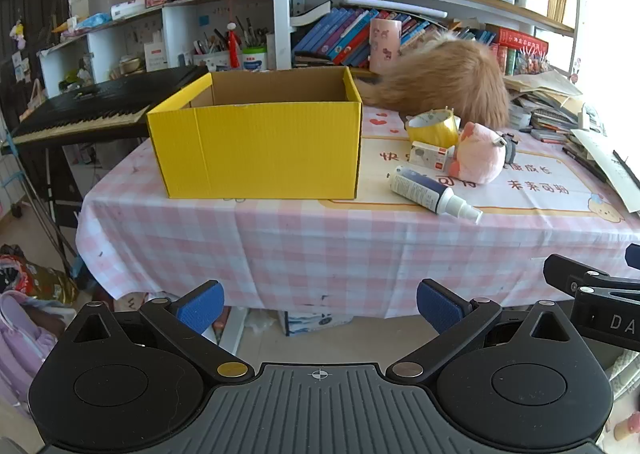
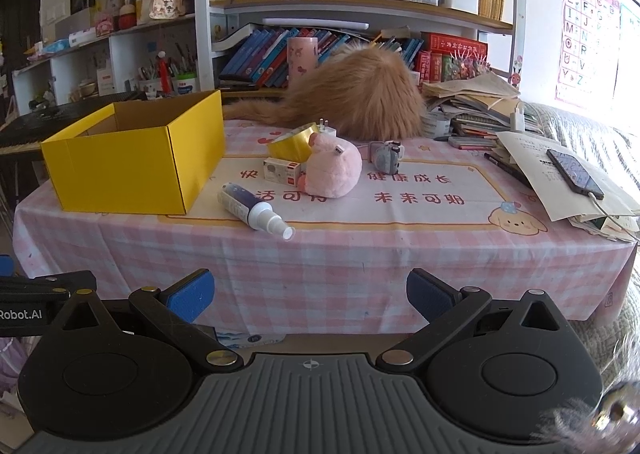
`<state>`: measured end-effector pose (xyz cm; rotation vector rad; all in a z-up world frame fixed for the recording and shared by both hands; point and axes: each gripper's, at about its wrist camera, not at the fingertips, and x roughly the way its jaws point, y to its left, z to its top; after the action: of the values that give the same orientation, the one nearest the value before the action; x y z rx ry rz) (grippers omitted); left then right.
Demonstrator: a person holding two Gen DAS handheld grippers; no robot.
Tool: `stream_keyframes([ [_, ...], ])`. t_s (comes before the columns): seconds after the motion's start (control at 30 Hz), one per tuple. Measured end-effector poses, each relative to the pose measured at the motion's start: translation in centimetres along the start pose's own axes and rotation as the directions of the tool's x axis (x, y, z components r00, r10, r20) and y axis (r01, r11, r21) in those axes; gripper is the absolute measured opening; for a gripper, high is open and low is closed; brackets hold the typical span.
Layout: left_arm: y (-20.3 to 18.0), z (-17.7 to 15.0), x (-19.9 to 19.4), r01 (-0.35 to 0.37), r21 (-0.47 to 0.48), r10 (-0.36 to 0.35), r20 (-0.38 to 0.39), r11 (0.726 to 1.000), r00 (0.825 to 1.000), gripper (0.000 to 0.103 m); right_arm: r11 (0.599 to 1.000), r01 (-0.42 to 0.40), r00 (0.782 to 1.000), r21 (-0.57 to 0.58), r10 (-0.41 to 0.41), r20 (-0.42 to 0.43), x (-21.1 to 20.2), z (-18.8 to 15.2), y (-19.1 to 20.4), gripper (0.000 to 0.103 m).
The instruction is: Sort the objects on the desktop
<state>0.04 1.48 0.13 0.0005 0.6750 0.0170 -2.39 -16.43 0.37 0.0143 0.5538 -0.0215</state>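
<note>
From the left wrist, the left gripper hung with jaws spread wide and empty, short of the table's edge. The yellow box looked bare inside, though its floor was hidden, so the sorting seemed not yet begun.

From the right wrist, the right gripper was likewise wide open, holding nothing. The spray bottle, pink plush, small carton and gold roll lay clustered beside the box. A furry orange cat sat just behind them, crowding any reach.
</note>
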Motion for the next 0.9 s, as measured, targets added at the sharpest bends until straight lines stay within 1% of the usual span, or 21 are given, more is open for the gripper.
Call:
stream_keyframes([
  [0.9, -0.27, -0.11, -0.08, 0.002, 0.011, -0.001, -0.004, 1.0, 1.0, 0.103, 1.0, 0.009, 1.0, 0.014, -0.009, -0.001, -0.05, -0.17, -0.36, 0.103],
])
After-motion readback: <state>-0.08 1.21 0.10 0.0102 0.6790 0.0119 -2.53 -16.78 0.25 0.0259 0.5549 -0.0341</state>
